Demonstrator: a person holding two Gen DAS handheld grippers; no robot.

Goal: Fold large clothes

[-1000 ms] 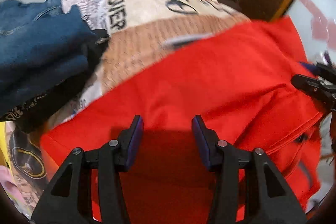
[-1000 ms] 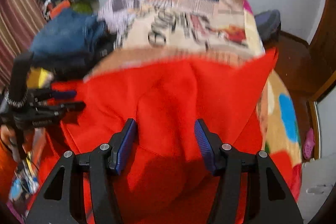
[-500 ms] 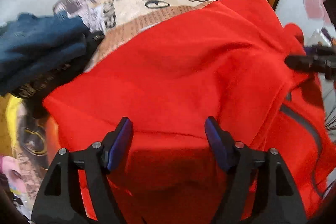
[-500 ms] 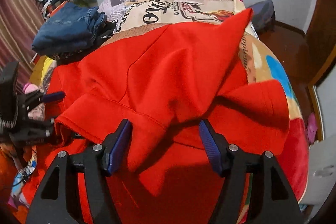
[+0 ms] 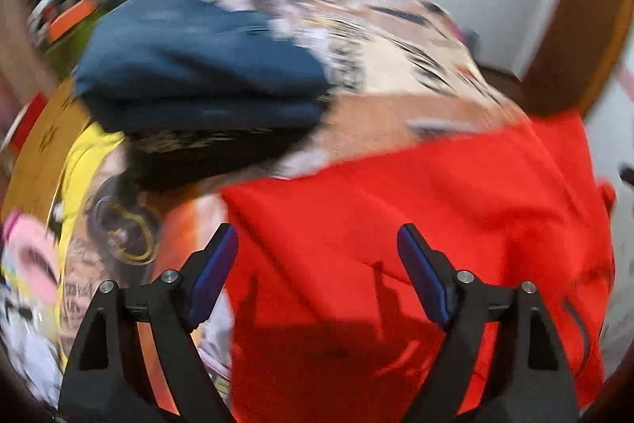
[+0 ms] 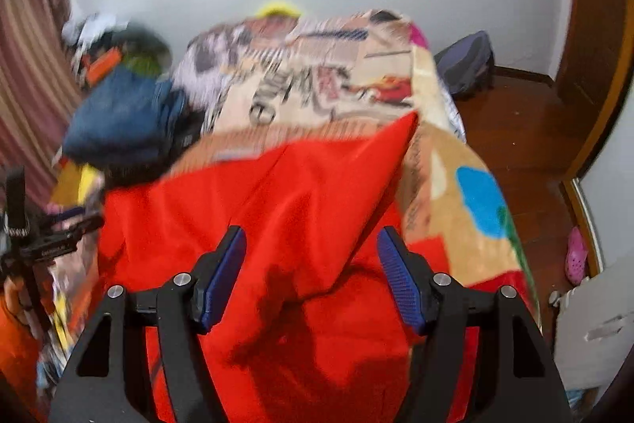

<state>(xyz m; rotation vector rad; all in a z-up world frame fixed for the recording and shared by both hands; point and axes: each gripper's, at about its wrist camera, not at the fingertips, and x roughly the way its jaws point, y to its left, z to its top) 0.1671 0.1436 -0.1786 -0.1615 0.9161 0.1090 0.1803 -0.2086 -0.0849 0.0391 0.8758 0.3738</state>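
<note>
Left wrist view: the left gripper [image 5: 317,268] stands above the red garment [image 5: 416,244], its jaws opening, the blue pads clear of the cloth and gripping nothing; the cloth lies below and beyond the gap rather than pinched in it. This garment is spread over the near part of the bed [image 5: 396,66], which carries a printed cover of lettering and pictures (the frame is blurred, so the print cannot be read). Folded blue jeans [image 5: 198,74] sit on a dark garment at the left side of the bed, apart from the red cloth, with yellow and pink items beside them at the left edge. Right wrist view: the right gripper [image 6: 311,276] is likewise released, jaws opening, with the red garment [image 6: 277,209] under and past the pads but not clamped by them. One corner of the garment rises to a point toward the middle of the bed [image 6: 447,165], and its fabric lies in uneven folds near the jaws. At the left edge of this view the left gripper [image 6: 75,219] shows beside the garment's edge. Blue jeans [image 6: 123,113] lie at the bed's left side, a wooden floor [image 6: 527,129] to the right.
</note>
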